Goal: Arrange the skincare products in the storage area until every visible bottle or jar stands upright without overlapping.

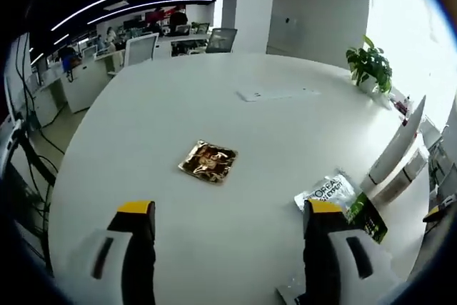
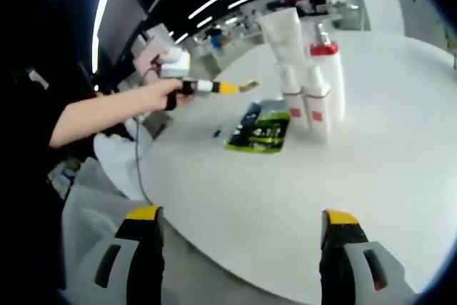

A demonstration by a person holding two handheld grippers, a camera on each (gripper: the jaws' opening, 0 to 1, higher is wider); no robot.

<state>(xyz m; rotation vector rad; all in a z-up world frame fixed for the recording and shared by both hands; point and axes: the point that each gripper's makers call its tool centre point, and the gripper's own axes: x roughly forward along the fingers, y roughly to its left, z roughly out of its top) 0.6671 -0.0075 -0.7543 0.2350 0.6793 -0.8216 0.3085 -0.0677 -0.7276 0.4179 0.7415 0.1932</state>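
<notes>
- Left gripper (image 1: 227,230) hangs over the white table (image 1: 285,126), jaws spread wide, nothing between them.
- Right gripper (image 2: 241,237) sits at the table's near edge, jaws just as wide, also empty.
- In the right gripper view the skincare cluster stands ahead and well apart from the jaws: a tall white tube (image 2: 283,33), a red-capped bottle (image 2: 325,76), two smaller white bottles with red labels (image 2: 305,101). All look upright, though they crowd close; whether any touch, I cannot tell.
- Lying flat just beside them: a green-and-black sachet (image 2: 261,132). The left gripper view shows it too, next to a silver sachet (image 1: 327,192).
- Out alone mid-table: a crinkled gold packet (image 1: 208,161), straight ahead of the left jaws.
- My read: this is the approach, with nothing picked yet.
- To do it well, come at the gold packet low and level, slip one jaw under an edge and close gently, since foil will slide on this smooth top.
- Keep the right gripper clear of the standing bottles; a nudge there would topple the tall tube.
</notes>
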